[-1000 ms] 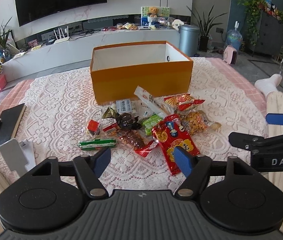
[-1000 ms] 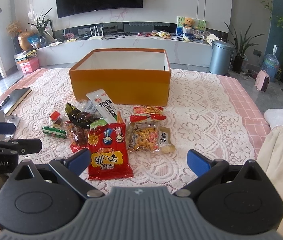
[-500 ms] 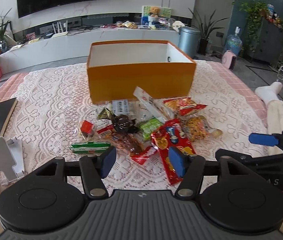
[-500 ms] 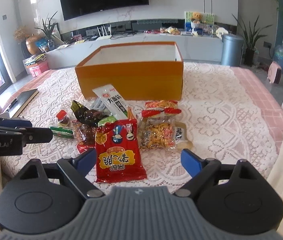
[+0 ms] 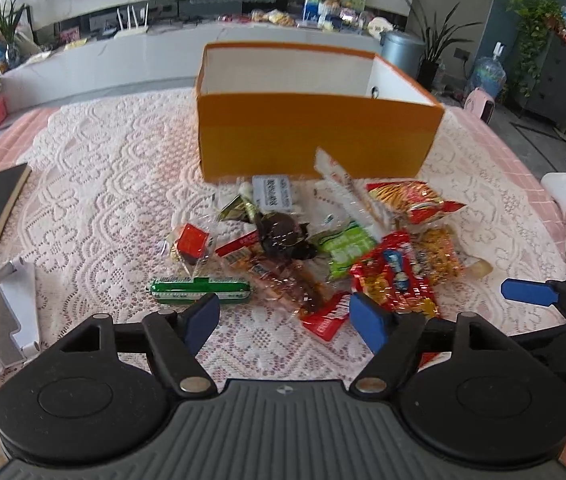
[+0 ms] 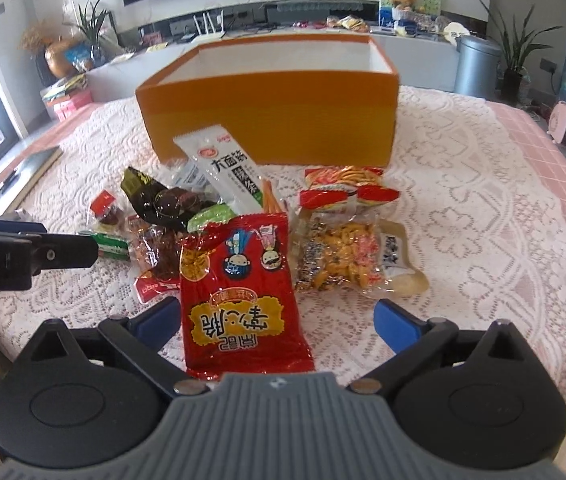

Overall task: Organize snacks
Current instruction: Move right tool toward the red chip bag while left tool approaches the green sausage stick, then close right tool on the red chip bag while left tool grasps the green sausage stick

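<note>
You are bringing both grippers lower and closer to the snack pile than a second ago; the orange box (image 6: pixel 271 120) and the packets are filling more of each view, so the first pick looks near.

The box is sitting open and apparently empty on the lace-covered surface (image 6: pixel 483 208), just behind the pile.

Your right gripper (image 6: pixel 279 322) is opening its jaws wide astride the big red packet (image 6: pixel 239 300), not pressing it.

Your left gripper (image 5: pixel 285 318) is also spreading its jaws, empty, near the green stick packet (image 5: pixel 199 289) and a small red wrapper (image 5: pixel 325 316).
</note>
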A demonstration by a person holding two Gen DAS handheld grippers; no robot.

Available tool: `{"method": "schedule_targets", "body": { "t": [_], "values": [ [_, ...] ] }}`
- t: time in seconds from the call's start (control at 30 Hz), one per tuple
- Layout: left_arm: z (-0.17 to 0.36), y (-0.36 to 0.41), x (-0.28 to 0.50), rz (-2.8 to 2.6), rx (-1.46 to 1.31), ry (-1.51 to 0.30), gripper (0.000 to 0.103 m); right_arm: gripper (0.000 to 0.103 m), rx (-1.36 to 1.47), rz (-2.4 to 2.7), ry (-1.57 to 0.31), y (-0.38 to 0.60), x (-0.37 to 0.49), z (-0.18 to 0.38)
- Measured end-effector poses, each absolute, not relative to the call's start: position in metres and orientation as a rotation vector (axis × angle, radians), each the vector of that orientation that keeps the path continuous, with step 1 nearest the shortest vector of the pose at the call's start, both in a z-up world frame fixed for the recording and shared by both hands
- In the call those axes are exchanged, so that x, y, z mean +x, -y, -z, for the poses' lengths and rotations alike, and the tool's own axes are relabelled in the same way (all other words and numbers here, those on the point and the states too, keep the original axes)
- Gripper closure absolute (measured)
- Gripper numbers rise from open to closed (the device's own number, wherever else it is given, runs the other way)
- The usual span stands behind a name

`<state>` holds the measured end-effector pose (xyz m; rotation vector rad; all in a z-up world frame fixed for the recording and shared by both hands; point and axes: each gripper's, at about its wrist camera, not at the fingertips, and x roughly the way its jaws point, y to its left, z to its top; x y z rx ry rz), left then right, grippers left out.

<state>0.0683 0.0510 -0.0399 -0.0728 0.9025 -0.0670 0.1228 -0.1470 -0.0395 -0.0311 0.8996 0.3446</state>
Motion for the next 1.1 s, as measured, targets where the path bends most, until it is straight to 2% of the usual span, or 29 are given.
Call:
{"method": "schedule_targets", "body": {
  "t": [0.73,0.77,0.87,0.9,1.1],
  "values": [
    [0.091,-0.072,0.108,0.081,-0.004,-0.981,0.016,0.004,-0.072,-0.392,-0.992,0.107,0.170,0.086],
    [0.092,-0.072,0.109,0.074,0.008,-0.983,0.016,0.006,-0.088,-0.395,-0.980,0.105,0.169,0.087],
    [0.096,-0.073,0.110,0.040,0.059,-0.995,0.016,0.020,-0.110,-0.391,-0.958,0.105,0.166,0.085],
    [0.096,-0.072,0.110,0.034,0.080,-0.995,0.016,0.028,-0.106,-0.395,-0.954,0.106,0.164,0.084],
    [0.101,-0.064,0.115,0.029,0.239,-1.067,0.016,0.033,-0.110,-0.372,-0.941,0.112,0.163,0.079]
  ]
}}
